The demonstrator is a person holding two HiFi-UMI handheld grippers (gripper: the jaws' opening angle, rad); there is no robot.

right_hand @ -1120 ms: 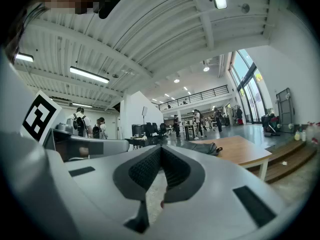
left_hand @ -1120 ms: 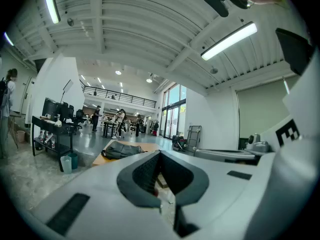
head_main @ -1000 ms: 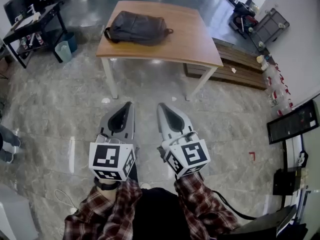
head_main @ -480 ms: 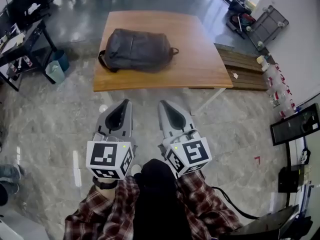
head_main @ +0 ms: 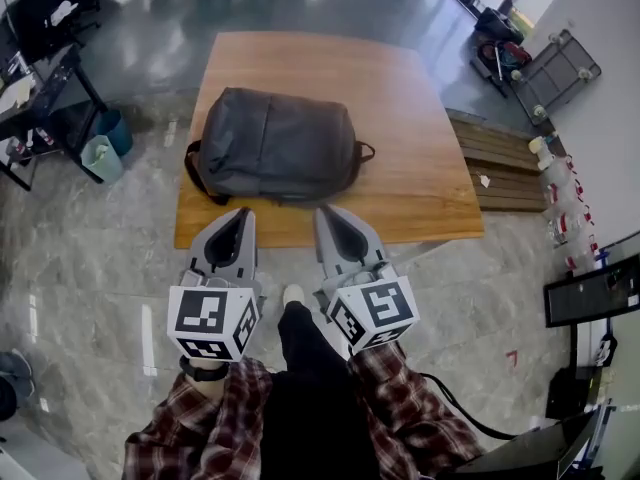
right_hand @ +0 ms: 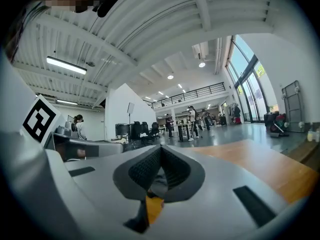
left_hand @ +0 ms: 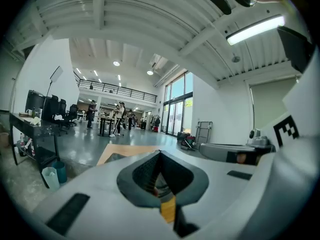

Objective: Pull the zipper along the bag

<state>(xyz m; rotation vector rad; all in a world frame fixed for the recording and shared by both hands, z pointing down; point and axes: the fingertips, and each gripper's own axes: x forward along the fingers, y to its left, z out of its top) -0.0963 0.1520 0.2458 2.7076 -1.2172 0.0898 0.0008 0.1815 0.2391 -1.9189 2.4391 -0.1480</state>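
Walking up has brought the table (head_main: 420,158) close; the left gripper (head_main: 243,214) and right gripper (head_main: 322,212) hover at its near edge, jaws closed on nothing. Just beyond them lies the bag (head_main: 272,146), left of the table's centre, so the pull has not yet begun.

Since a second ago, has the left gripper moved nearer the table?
Yes. The left gripper has advanced toward the table; its tip now overlaps the near edge.

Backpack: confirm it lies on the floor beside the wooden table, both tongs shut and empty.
Wrong place: the head view shows the backpack lying on top of the wooden table itself. The left tongs and right tongs are indeed shut and empty.
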